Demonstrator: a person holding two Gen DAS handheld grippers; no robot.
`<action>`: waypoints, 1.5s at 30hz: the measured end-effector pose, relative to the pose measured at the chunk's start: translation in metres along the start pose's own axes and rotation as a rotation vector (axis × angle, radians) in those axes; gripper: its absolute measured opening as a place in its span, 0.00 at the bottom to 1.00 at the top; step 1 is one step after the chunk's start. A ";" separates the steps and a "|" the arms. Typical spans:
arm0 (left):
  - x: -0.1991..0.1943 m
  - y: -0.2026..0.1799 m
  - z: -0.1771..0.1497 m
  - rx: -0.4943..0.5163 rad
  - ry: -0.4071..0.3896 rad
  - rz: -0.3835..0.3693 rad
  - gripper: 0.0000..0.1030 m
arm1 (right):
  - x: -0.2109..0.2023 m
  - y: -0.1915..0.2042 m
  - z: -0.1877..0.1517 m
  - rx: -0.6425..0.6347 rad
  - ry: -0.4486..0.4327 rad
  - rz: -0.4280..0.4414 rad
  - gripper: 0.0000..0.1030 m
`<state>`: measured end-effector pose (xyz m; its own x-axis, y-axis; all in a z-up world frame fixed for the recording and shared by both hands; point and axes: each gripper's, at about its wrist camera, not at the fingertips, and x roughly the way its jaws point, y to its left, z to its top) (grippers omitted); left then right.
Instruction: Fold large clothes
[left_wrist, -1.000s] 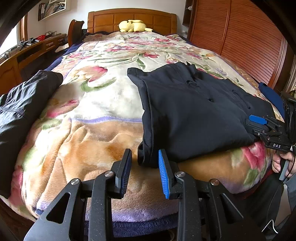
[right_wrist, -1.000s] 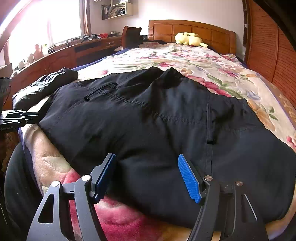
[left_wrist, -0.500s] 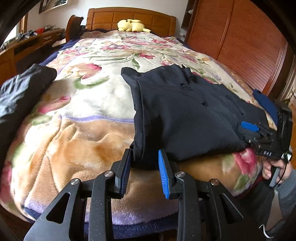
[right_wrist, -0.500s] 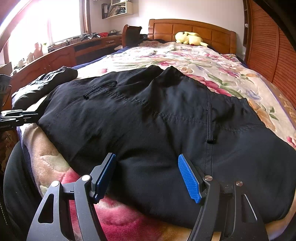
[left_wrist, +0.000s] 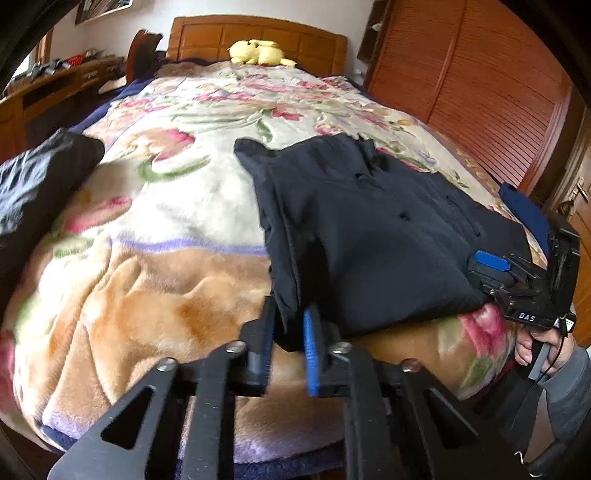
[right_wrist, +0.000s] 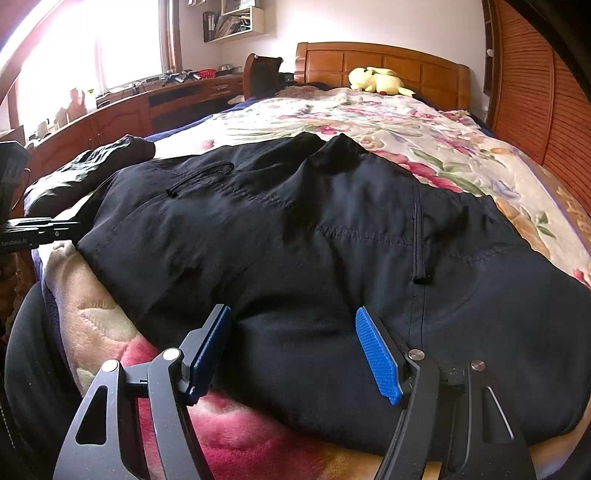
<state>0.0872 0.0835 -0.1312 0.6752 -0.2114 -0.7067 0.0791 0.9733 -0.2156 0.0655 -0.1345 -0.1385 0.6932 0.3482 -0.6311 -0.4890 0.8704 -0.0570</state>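
1. Your left gripper (left_wrist: 290, 345): fingers nearly together, clenched on the near left corner of the dark trousers (left_wrist: 369, 236); fabric sits pinched between the blue pads (left_wrist: 311, 354).
2. Your right gripper (right_wrist: 295, 349): fingers spread wide, grasping nothing; both pads (right_wrist: 376, 354) rest against the near edge of the trousers, cloth bulging between them.
3. Dark trousers: folded, lying flat on the floral blanket (left_wrist: 166, 206) at the foot of the bed, towards its right side.
4. Second dark garment (left_wrist: 33, 184): at the blanket's left edge, apart from the trousers.
5. Yellow plush toy (right_wrist: 376, 81): by the wooden headboard (right_wrist: 384, 62).
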 end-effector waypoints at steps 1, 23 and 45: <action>-0.004 -0.002 0.003 0.002 -0.016 -0.004 0.08 | 0.000 0.000 0.000 0.001 -0.002 0.001 0.69; 0.009 -0.225 0.137 0.359 -0.150 -0.376 0.04 | -0.087 -0.093 -0.019 0.105 -0.006 -0.242 0.69; 0.049 -0.314 0.091 0.487 -0.010 -0.367 0.06 | -0.150 -0.148 -0.049 0.248 -0.069 -0.298 0.69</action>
<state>0.1628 -0.2245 -0.0369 0.5472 -0.5420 -0.6378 0.6325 0.7669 -0.1091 0.0080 -0.3326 -0.0732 0.8237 0.0829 -0.5609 -0.1243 0.9916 -0.0359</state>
